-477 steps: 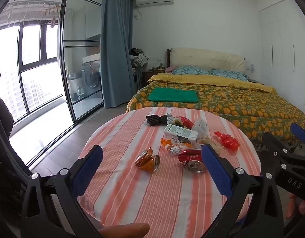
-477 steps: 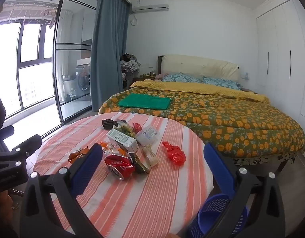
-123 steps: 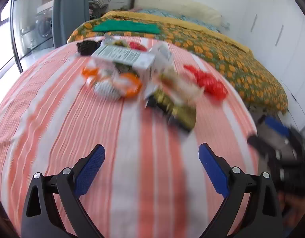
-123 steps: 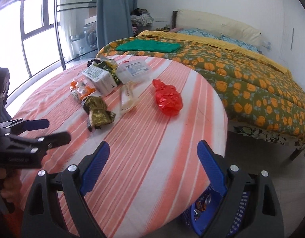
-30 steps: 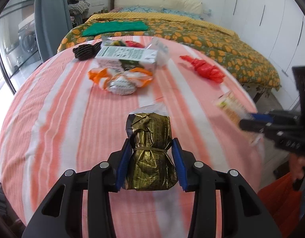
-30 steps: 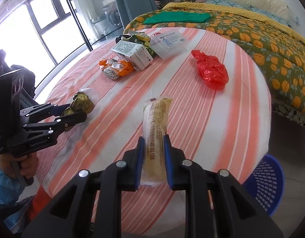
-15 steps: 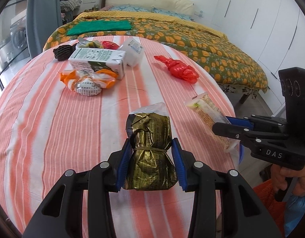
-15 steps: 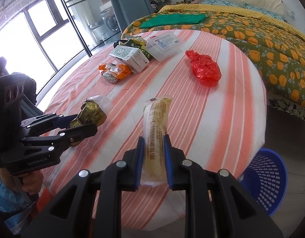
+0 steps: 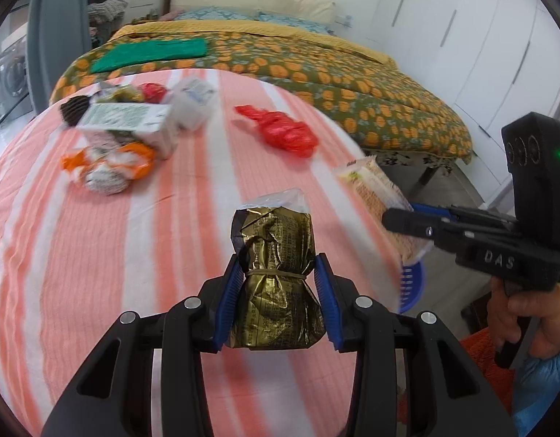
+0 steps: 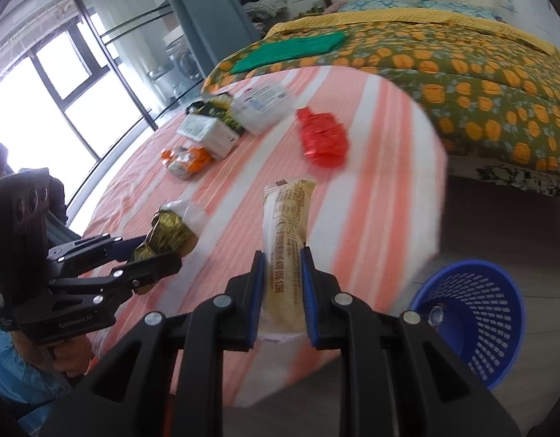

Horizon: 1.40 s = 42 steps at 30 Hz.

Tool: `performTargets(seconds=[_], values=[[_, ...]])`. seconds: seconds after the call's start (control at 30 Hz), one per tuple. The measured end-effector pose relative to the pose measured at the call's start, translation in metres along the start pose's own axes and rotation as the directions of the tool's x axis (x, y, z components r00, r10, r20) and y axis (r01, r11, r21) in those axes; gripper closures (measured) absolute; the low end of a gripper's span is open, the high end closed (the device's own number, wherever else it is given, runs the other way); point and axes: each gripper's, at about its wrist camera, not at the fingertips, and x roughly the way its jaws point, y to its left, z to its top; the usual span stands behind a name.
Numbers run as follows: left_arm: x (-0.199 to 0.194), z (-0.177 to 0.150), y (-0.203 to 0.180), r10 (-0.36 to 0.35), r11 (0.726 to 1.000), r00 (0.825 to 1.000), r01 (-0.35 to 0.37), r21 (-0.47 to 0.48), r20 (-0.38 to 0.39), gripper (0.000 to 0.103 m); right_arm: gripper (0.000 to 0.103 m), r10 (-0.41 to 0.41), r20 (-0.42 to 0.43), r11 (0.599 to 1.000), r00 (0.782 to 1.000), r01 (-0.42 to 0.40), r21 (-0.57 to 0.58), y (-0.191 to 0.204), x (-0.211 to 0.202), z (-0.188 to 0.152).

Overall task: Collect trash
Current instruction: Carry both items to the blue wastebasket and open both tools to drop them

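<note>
My left gripper point(image 9: 278, 276) is shut on a crumpled gold foil wrapper point(image 9: 276, 266) tied with a rubber band, held above the striped round table point(image 9: 98, 247). My right gripper point(image 10: 282, 273) is shut on a long beige snack wrapper point(image 10: 286, 233), over the table's right edge. Each gripper shows in the other view: the right gripper point(image 9: 407, 215) with the beige wrapper point(image 9: 378, 189), the left gripper point(image 10: 152, 255) with the gold wrapper point(image 10: 167, 236). A blue mesh basket point(image 10: 476, 313) stands on the floor at the lower right, a can inside. A red bag point(image 9: 283, 133), a carton point(image 9: 127, 120) and an orange wrapper point(image 9: 105, 167) lie on the table.
A clear plastic box point(image 10: 261, 103) and dark wrappers point(image 10: 221, 107) lie at the table's far side. A bed with an orange-patterned cover point(image 10: 461, 83) stands beyond the table. White wardrobes point(image 9: 480, 36) line the right wall; windows point(image 10: 43, 91) are at left. A hand point(image 9: 527, 313) holds the right gripper.
Both grippers have moved to the right across the table with their wrappers. The right one now hangs over the table's edge, and the blue basket shows more fully.
</note>
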Motion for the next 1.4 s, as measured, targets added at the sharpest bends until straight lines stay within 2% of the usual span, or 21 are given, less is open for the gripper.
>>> performTargets(seconds=[0.23, 0.43, 0.53, 0.77, 0.93, 1.07, 1.1, 1.13, 1.17, 1.23, 1.4], values=[[0.025, 0.008, -0.054, -0.092, 0.994, 0.995, 0.094, 0.057, -0.039, 0.064, 0.084, -0.119, 0.001, 0.992, 0.993, 0.119, 0.041, -0.055, -0.033, -0.001], [0.052, 0.016, -0.118, -0.168, 0.978, 0.982, 0.177, 0.111, -0.084, 0.063, 0.084, -0.264, -0.081, 0.961, 0.961, 0.269, 0.068, -0.127, -0.042, -0.012], [0.070, 0.018, -0.151, -0.176, 0.970, 0.978, 0.191, 0.149, -0.111, 0.063, 0.084, -0.307, -0.115, 0.942, 0.945, 0.319, 0.103, -0.161, -0.040, -0.024], [0.136, 0.016, -0.203, -0.168, 0.964, 0.966, 0.203, 0.172, -0.197, 0.063, 0.084, -0.313, -0.138, 0.917, 0.940, 0.337, 0.213, -0.216, -0.043, -0.044], [0.181, 0.014, -0.217, -0.155, 0.968, 0.961, 0.194, 0.159, -0.228, 0.062, 0.084, -0.297, -0.132, 0.906, 0.946, 0.323, 0.273, -0.240, -0.046, -0.053], [0.202, 0.016, -0.224, -0.154, 0.968, 0.961, 0.194, 0.161, -0.231, 0.060, 0.083, -0.278, -0.117, 0.903, 0.954, 0.301, 0.307, -0.253, -0.044, -0.054], [0.205, 0.016, -0.225, -0.160, 0.966, 0.960, 0.200, 0.164, -0.228, 0.059, 0.081, -0.271, -0.115, 0.901, 0.956, 0.294, 0.318, -0.255, -0.043, -0.055], [0.210, 0.017, -0.227, -0.162, 0.965, 0.962, 0.201, 0.169, -0.221, 0.049, 0.078, -0.264, -0.114, 0.897, 0.958, 0.288, 0.335, -0.260, -0.042, -0.055], [0.217, 0.019, -0.230, -0.148, 0.966, 0.965, 0.188, 0.176, -0.216, 0.030, 0.061, -0.260, -0.114, 0.892, 0.959, 0.284, 0.351, -0.265, -0.040, -0.055], [0.227, 0.022, -0.232, -0.113, 0.972, 0.974, 0.149, 0.184, -0.196, 0.026, 0.044, -0.268, -0.097, 0.882, 0.959, 0.285, 0.375, -0.273, -0.042, -0.053], [0.219, 0.026, -0.231, -0.130, 0.972, 0.973, 0.162, 0.167, -0.190, 0.025, 0.043, -0.294, -0.058, 0.866, 0.954, 0.291, 0.406, -0.280, -0.054, -0.048]])
